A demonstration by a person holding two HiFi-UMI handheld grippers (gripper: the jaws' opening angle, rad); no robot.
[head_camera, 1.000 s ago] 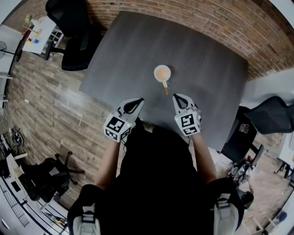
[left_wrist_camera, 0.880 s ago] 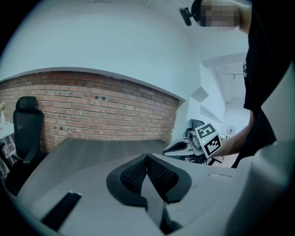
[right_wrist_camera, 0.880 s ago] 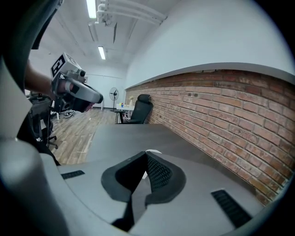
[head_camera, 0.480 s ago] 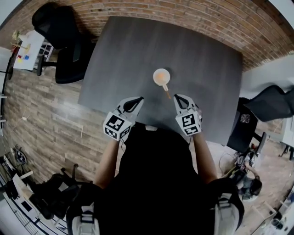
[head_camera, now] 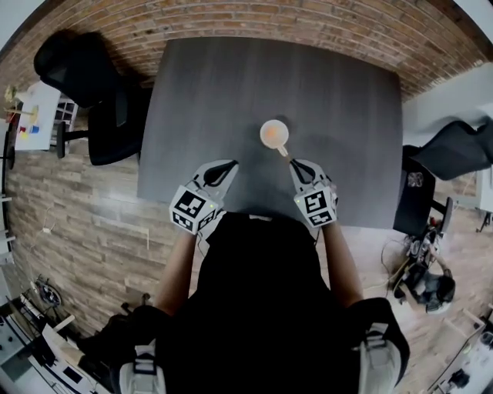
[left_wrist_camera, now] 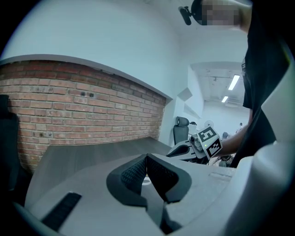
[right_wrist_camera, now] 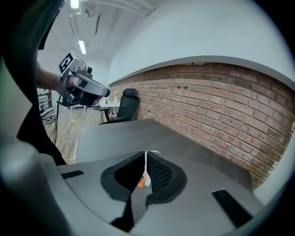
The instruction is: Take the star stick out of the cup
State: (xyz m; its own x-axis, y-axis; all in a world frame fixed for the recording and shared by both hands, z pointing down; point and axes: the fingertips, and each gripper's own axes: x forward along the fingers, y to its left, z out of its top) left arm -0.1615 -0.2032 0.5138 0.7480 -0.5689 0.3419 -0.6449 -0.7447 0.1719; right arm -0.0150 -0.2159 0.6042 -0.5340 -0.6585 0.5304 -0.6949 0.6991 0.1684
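Nearest the camera, the person's dark torso (head_camera: 262, 308) is seen from above, a gripper held out from each forearm over the near edge of the dark grey table (head_camera: 347, 100). Left gripper (head_camera: 226, 167): jaws are observed closed together in its own view, with nothing between them; only a white sliver is glimpsed through the slit behind the pads. Right gripper (head_camera: 297, 165): jaws likewise brought together and empty, with a white and an orange sliver seen through the slit beyond them. The two grippers are held apart, side by side, tips pointed toward the table's middle. Just beyond the right gripper's tips, the orange star stick (head_camera: 282, 150) is noted leaning out of the cup (head_camera: 273, 133), its free end tilted toward that gripper; the star shape cannot be made out. The cup stands upright on the table, ahead of and between the grippers. Further out, a black office chair (head_camera: 77, 69) is recorded at the table's left, and a brick wall (head_camera: 308, 23) behind the far edge
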